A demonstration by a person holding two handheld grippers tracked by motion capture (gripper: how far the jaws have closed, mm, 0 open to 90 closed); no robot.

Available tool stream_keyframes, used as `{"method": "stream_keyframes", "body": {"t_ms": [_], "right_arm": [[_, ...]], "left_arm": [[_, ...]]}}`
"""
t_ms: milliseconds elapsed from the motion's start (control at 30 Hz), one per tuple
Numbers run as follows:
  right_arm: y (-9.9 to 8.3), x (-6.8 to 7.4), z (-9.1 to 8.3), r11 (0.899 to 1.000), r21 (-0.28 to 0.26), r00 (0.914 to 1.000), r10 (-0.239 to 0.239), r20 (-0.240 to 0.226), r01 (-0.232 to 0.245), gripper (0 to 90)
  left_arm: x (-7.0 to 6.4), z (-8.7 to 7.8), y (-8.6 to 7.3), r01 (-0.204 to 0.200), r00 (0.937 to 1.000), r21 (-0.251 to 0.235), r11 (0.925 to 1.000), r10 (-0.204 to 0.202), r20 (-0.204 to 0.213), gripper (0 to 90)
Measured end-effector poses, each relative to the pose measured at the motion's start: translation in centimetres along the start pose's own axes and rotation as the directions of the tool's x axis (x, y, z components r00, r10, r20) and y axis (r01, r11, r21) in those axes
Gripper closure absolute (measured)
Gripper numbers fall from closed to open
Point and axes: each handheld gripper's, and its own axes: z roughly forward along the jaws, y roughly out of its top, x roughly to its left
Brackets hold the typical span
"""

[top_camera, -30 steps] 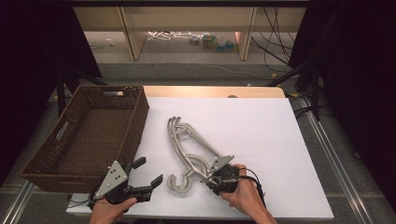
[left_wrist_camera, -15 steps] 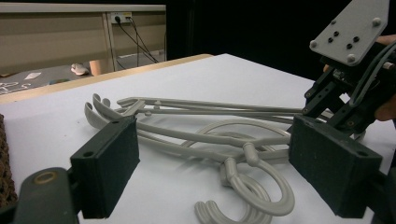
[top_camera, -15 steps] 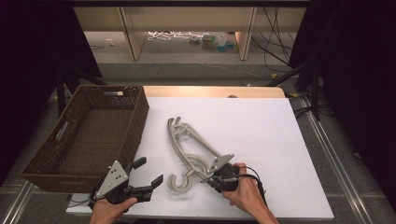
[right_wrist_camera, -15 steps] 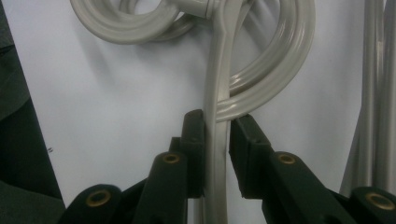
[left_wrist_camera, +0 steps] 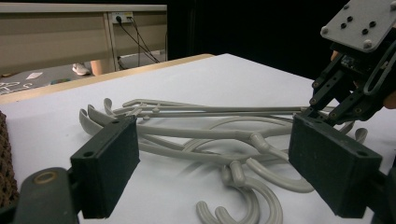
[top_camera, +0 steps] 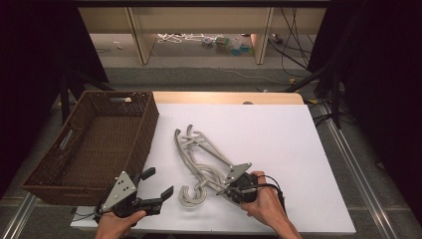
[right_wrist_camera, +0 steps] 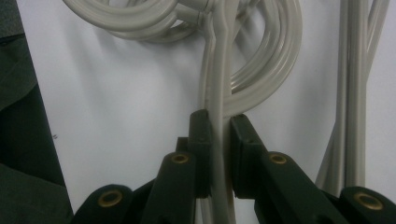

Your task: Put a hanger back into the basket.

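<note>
Hangers: smooth pale-grey plastic, tangled in a pile mid-desk, curved hooks toward the near edge. Right gripper has its jaws clamped on one thin flat arm of a hanger. Left gripper near the front edge, matte black padded jaws wide apart, holding nothing. Woven brown wicker basket at left.

A laboratory room for recording

The place looks like a lab, not a home. A white table stands between black curtains, on metal rails. Behind it are plain wooden shelves, and loose cables lie on the grey floor. A wall socket is also visible.
</note>
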Motion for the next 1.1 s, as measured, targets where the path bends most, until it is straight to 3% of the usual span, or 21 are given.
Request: {"method": "stream_keyframes", "body": {"t_ms": [333, 467, 600, 700, 800, 933, 967, 1000, 1033, 1100], "right_arm": [[-0.1, -0.6, -1.2, 0.998, -0.008, 0.9976, -0.063, 0.028, 0.063, 81.8], [0.0, -1.0, -2.3, 0.993, -0.023, 0.9915, -0.117, 0.058, 0.118, 81.9], [0.1, -1.1, -3.2, 0.991, -0.032, 0.9903, -0.131, 0.047, 0.132, 82.0], [0.1, -1.1, -4.3, 0.987, -0.073, 0.9900, -0.140, 0.018, 0.141, 82.0], [0.0, -1.0, -5.1, 0.984, -0.088, 0.9880, -0.154, 0.009, 0.154, 82.0], [-0.2, -0.8, -5.8, 0.983, -0.106, 0.9875, -0.156, -0.020, 0.153, 82.0], [-0.3, -0.6, -6.2, 0.981, -0.117, 0.9864, -0.161, -0.034, 0.156, 82.0], [-0.3, -0.4, -6.4, 0.981, -0.119, 0.9859, -0.162, -0.041, 0.156, 82.0], [-0.4, -0.3, -6.5, 0.981, -0.120, 0.9851, -0.162, -0.058, 0.154, 82.0], [-0.4, 0.1, -6.7, 0.978, -0.118, 0.9812, -0.182, -0.066, 0.173, 82.0]], "left_arm": [[0.0, 0.0, 0.0, 0.012, 0.9999, 0.002, 0.9999, -0.012, -0.012, 16.3], [0.1, 0.0, 0.1, -0.034, 0.9992, 0.008, 0.9994, 0.034, -0.022, 16.5], [-0.1, 0.2, 0.2, -0.068, 0.9972, 0.010, 0.9977, 0.068, -0.032, 17.0], [-0.1, 0.6, 0.6, -0.143, 0.9893, -0.004, 0.9897, 0.143, -0.027, 18.4], [-0.3, 0.9, 0.8, -0.162, 0.9865, -0.014, 0.9866, 0.162, -0.022, 19.1], [-0.8, 1.1, 1.1, -0.204, 0.9790, 0.009, 0.9790, 0.204, -0.008, 21.3], [-0.8, 1.4, 1.3, -0.225, 0.9744, 0.008, 0.9744, 0.225, -0.003, 21.3], [-0.8, 1.4, 1.3, -0.225, 0.9744, 0.008, 0.9744, 0.225, -0.003, 21.4], [-0.7, 1.8, 1.5, -0.243, 0.9700, 0.017, 0.9699, 0.243, 0.008, 21.4], [-0.8, 2.2, 1.6, -0.249, 0.9684, 0.023, 0.9682, 0.249, 0.019, 21.4]]}}
